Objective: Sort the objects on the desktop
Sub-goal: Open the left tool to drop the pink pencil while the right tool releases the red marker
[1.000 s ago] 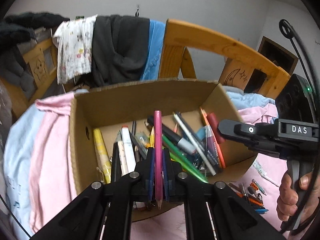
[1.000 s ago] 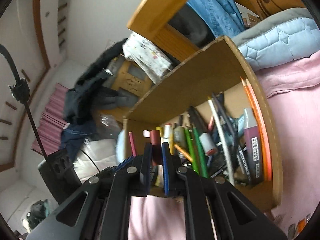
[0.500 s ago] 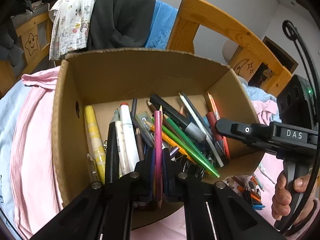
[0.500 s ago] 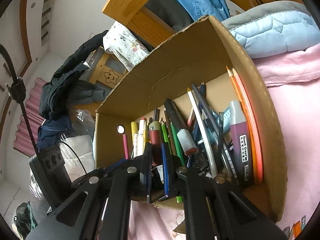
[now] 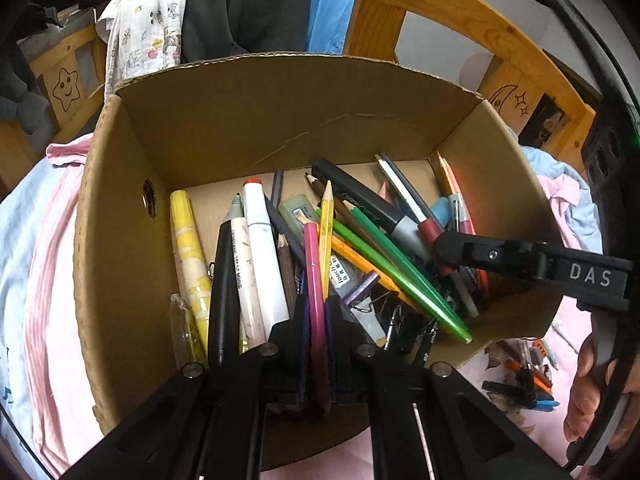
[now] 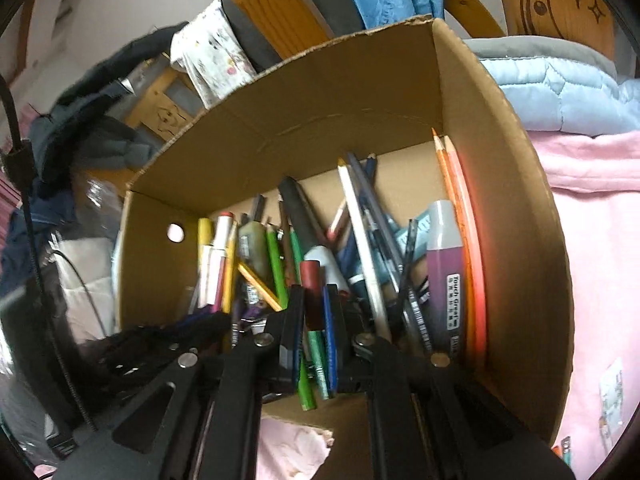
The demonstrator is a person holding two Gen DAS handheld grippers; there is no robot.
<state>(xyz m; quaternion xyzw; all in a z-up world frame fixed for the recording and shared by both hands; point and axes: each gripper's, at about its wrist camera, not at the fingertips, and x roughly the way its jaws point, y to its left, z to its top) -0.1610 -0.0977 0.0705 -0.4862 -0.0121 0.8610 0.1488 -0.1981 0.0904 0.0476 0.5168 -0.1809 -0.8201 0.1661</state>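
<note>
Wooden bed rails (image 5: 452, 12) with clothes draped over them close off the far side, and pink bedding (image 6: 592, 248) spreads under everything in place of a proper surface. On that bedding sits an open cardboard box (image 5: 256, 120), and both of my tongs hang over its near edge, pointing down into it. My left tongs (image 5: 317, 344) are pinched narrow on a pink pencil (image 5: 313, 280), which stands up between the pads with its sharpened tip aimed toward the far wall of the box. My right tongs (image 6: 313, 320) are likewise squeezed close, gripping a dark red pen (image 6: 310, 280) whose blunt end sticks up past the fingertips; seen from the left camera, those right tongs (image 5: 448, 252) reach in from the right side of the box with the red barrel at their tip. Just beyond the pink pencil lie a yellow pencil (image 5: 326, 236) and a long green pen (image 5: 400, 272) slanting toward the near right. To the left rest a white marker (image 5: 260, 256) and a yellow pen (image 5: 188, 248) along the left wall. Against the right wall, two orange pencils (image 6: 460, 220) lean side by side next to a purple marker (image 6: 446, 280). Outside the box, on the near right of the bedding, a few small loose items (image 5: 528, 384) lie scattered, too small to identify. My right hand (image 5: 588, 392) grips the handle at that edge.
</note>
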